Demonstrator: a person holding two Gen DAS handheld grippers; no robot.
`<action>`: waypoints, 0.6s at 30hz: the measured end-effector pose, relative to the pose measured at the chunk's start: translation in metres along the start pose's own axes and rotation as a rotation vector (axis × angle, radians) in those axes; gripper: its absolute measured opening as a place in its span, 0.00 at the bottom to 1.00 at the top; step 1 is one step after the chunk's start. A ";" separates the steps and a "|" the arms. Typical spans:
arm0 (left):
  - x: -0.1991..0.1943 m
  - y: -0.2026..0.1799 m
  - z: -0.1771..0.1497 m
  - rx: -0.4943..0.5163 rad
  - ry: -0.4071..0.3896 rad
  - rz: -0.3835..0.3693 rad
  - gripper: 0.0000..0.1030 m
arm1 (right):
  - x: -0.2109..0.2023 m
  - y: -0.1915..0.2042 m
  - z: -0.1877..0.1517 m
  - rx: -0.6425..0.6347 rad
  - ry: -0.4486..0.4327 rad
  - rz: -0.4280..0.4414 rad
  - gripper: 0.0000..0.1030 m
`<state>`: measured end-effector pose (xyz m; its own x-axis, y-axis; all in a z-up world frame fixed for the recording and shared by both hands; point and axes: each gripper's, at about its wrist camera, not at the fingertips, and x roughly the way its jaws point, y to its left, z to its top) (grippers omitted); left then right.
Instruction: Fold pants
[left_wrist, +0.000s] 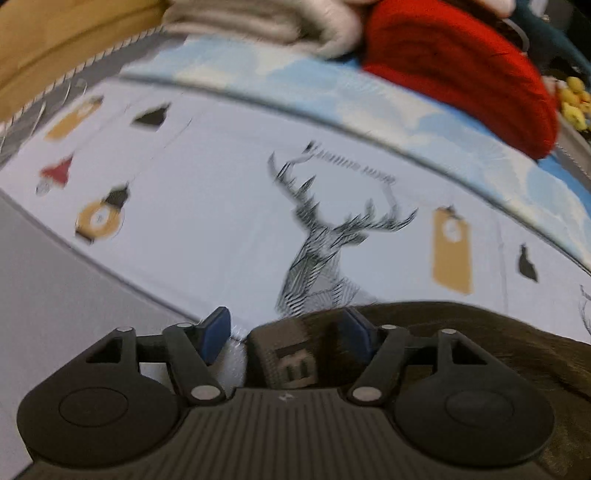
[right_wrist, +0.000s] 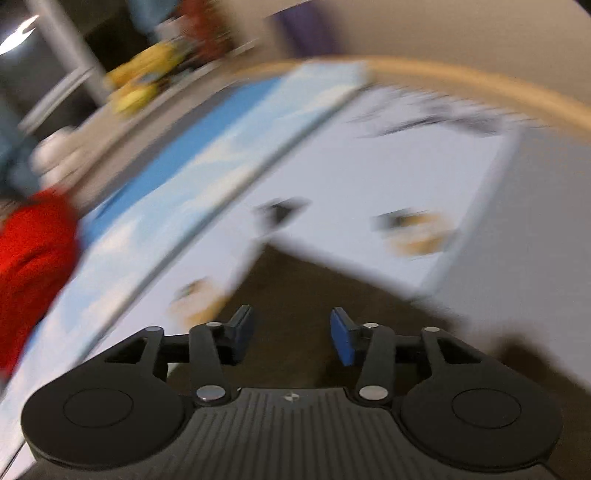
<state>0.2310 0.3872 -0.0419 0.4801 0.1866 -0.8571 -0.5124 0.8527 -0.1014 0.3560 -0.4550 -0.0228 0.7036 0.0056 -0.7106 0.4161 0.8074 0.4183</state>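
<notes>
A: We look down past the left tongs (left_wrist: 286, 334), whose blue pads (left_wrist: 215, 332) stand wide apart. A corner of the brown pants (left_wrist: 498, 343) lies between them, with a label patch (left_wrist: 295, 363) showing, but we see no pad pressing on the cloth.

B: From the right tongs (right_wrist: 291, 334) we get a blurred picture. Their jaws stand partly apart, the pads (right_wrist: 341, 339) clear of anything. The pants (right_wrist: 295, 291) lie just ahead of and beneath the tips, running back under the tool.

A: Ahead of the left tongs we see a pale sheet (left_wrist: 207, 206) printed with a stag's head (left_wrist: 325, 243), tan tags, a small red hat and yellow rings. The pants rest on that sheet, close to the tool and off to its right.

B: Beyond the sheet, farther from the left tongs, runs a blue-and-white cloudy band (left_wrist: 369, 107). On it we see a red garment (left_wrist: 461, 70) and, beside that, a stack of folded light cloth (left_wrist: 266, 26).

A: In the right view the same red garment (right_wrist: 33, 254) sits far left of the tongs, well apart from the pants. Something yellow (right_wrist: 144, 77) shows in the distance; we cannot tell what it is.

B: A tan wooden edge (right_wrist: 480, 85) curves across the top right, beyond the sheet.
</notes>
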 end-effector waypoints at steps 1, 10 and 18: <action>0.007 0.006 -0.002 -0.008 0.026 -0.017 0.78 | 0.011 0.014 -0.002 -0.024 0.029 0.033 0.49; 0.036 0.009 -0.020 0.017 0.086 -0.067 0.75 | 0.124 0.074 -0.014 0.011 0.134 -0.147 0.49; 0.041 -0.017 -0.022 0.150 0.011 -0.043 0.47 | 0.158 0.101 -0.006 -0.103 0.050 -0.398 0.13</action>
<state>0.2438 0.3698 -0.0864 0.4911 0.1434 -0.8592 -0.3788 0.9234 -0.0624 0.5059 -0.3686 -0.0963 0.4697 -0.2929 -0.8329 0.5885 0.8071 0.0481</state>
